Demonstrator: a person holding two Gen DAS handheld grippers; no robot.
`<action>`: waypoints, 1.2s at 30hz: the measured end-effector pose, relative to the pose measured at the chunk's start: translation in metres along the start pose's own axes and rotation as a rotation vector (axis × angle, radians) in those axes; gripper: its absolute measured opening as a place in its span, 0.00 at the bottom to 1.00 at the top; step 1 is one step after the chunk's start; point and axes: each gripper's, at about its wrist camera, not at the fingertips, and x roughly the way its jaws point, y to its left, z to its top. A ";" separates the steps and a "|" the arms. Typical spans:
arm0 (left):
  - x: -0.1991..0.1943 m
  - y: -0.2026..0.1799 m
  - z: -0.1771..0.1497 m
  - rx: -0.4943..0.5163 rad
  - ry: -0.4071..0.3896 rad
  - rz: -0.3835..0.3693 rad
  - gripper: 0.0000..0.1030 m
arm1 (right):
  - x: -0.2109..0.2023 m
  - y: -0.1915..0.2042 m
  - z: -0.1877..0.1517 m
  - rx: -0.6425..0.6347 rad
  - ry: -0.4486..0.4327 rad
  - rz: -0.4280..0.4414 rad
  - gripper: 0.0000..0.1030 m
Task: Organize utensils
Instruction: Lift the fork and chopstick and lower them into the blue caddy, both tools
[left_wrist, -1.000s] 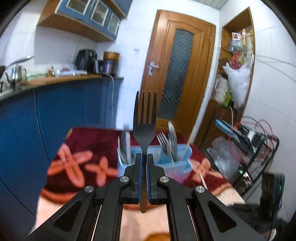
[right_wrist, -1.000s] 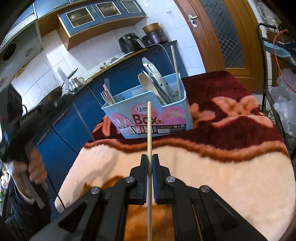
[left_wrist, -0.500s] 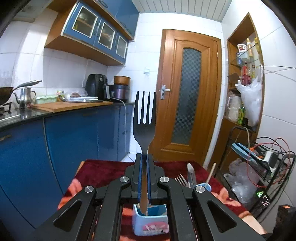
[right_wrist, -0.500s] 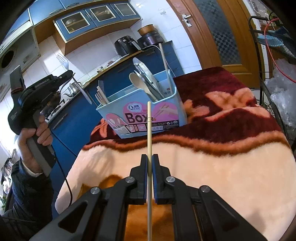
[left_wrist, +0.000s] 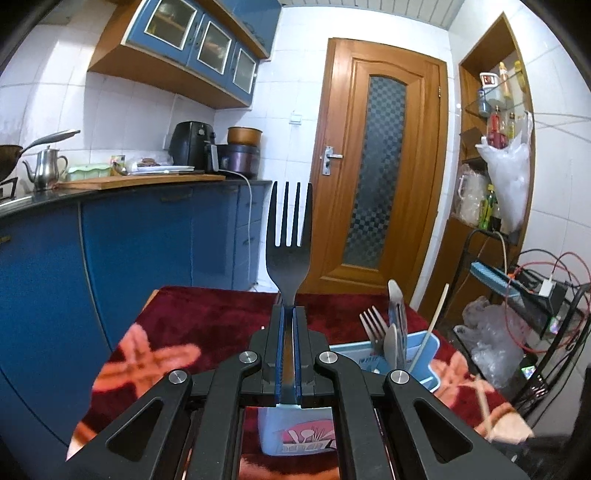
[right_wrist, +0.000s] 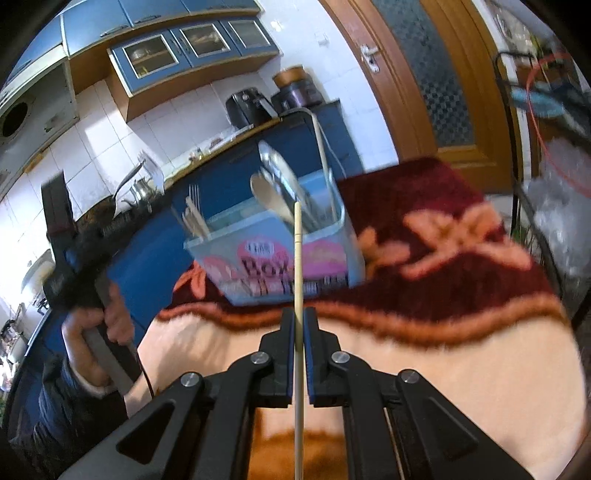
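Left gripper (left_wrist: 289, 314) stays clamped on the black fork (left_wrist: 289, 236), tines up. Vs 0.5 s ago the left view has tilted down a bit: more of the red floral blanket (left_wrist: 207, 314) shows, and the blue utensil box (left_wrist: 428, 354) now sits lower right with a silver fork (left_wrist: 373, 325), a spoon (left_wrist: 396, 299) and a chopstick (left_wrist: 437, 314) sticking out.

Right gripper (right_wrist: 299, 317) still pinches a wooden chopstick (right_wrist: 297, 258), upright, tip overlapping the box (right_wrist: 280, 254) in view. Box looks closer and larger than before and the whole right view is motion-blurred. Left hand (right_wrist: 98, 328) has dropped lower on the left edge.

Hard to read: box label smeared; utensils inside it blurred. In the left view the box front is hidden behind the gripper linkage and the fork handle's lower end is covered by the pads. Chopstick's bottom end runs off frame.
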 end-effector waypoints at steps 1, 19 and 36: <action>0.001 -0.001 -0.003 0.003 0.000 0.003 0.04 | 0.001 0.002 0.005 -0.010 -0.017 -0.009 0.07; 0.021 0.006 -0.023 -0.033 0.036 -0.024 0.04 | 0.060 0.029 0.094 -0.223 -0.367 -0.109 0.07; 0.028 0.008 -0.030 -0.053 0.059 -0.063 0.04 | 0.101 0.022 0.084 -0.301 -0.367 -0.183 0.07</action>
